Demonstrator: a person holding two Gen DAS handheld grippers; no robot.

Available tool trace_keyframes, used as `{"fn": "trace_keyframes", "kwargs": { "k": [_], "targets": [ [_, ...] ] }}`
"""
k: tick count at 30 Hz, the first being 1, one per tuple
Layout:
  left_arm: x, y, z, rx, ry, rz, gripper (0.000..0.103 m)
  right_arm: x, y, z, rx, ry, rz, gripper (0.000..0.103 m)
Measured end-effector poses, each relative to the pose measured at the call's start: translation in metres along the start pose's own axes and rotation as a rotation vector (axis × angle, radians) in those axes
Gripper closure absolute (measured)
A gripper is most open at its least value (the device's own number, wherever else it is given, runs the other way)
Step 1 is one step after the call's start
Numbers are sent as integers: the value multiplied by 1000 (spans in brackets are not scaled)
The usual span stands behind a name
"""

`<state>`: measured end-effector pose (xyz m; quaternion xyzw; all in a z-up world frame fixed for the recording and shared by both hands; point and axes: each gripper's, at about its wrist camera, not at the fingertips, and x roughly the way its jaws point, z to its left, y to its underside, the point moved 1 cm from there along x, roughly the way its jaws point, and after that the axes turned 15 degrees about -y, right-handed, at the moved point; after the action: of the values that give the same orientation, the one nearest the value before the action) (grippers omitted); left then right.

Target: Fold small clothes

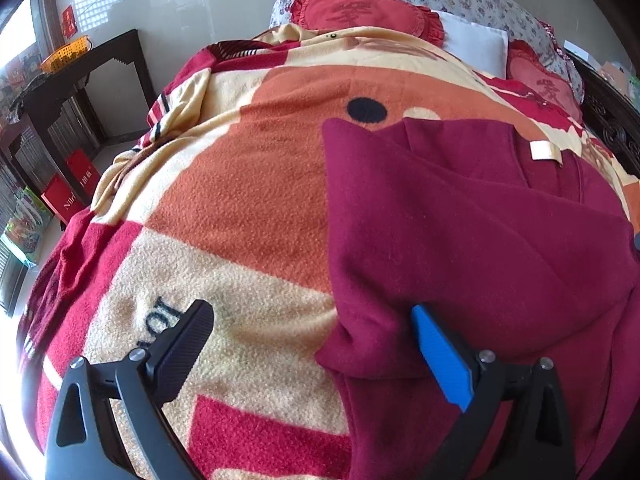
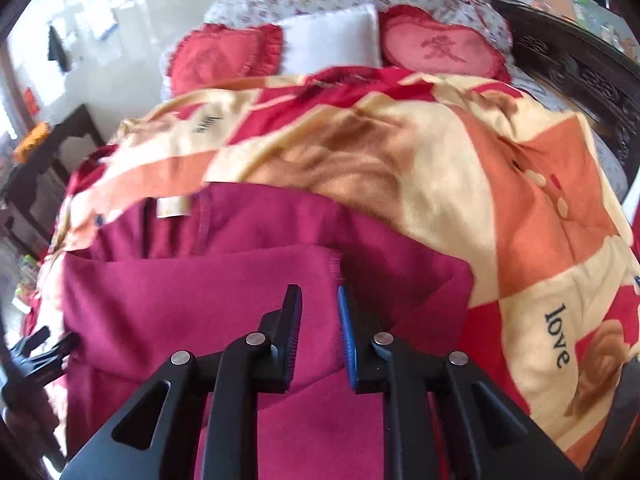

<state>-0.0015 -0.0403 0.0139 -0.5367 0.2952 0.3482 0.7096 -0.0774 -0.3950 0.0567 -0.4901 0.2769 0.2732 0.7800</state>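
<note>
A maroon garment lies on the patterned blanket, one side folded diagonally across its body and a cream neck label showing. My left gripper stands wide open at the garment's lower left edge. Its blue finger is over the cloth and its black finger is over bare blanket. In the right wrist view my right gripper is shut on a fold of the maroon garment, with cloth bunched between the pads. The left gripper shows at that view's left edge.
Two red heart cushions and a white pillow lie at the head of the bed. A dark carved headboard runs along the right. A dark wooden table with an orange basket stands left of the bed.
</note>
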Motion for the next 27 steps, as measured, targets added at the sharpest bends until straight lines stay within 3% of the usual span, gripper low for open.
{"fn": "trace_keyframes", "kwargs": {
  "k": [3, 5, 7, 10, 15, 21, 27],
  "targets": [
    [4, 1, 0, -10, 7, 22, 1, 14, 4, 15, -49, -34, 49, 103],
    [1, 1, 1, -9, 4, 19, 1, 45, 9, 13, -56, 10, 156, 103],
    [-5, 1, 2, 6, -7, 12, 1, 54, 11, 12, -64, 23, 169, 103],
    [-20, 3, 4, 23, 2, -14, 2, 33, 8, 21, -53, -28, 174, 101],
    [-52, 12, 3, 41, 67, -53, 2, -31, 25, 25, -24, -94, 125, 87],
    [-81, 24, -8, 79, 105, -93, 2, -85, 83, 10, 90, -165, 161, 86],
    [-98, 32, -15, 88, 131, -101, 2, -92, 124, 12, 120, -194, 201, 86]
  ]
}}
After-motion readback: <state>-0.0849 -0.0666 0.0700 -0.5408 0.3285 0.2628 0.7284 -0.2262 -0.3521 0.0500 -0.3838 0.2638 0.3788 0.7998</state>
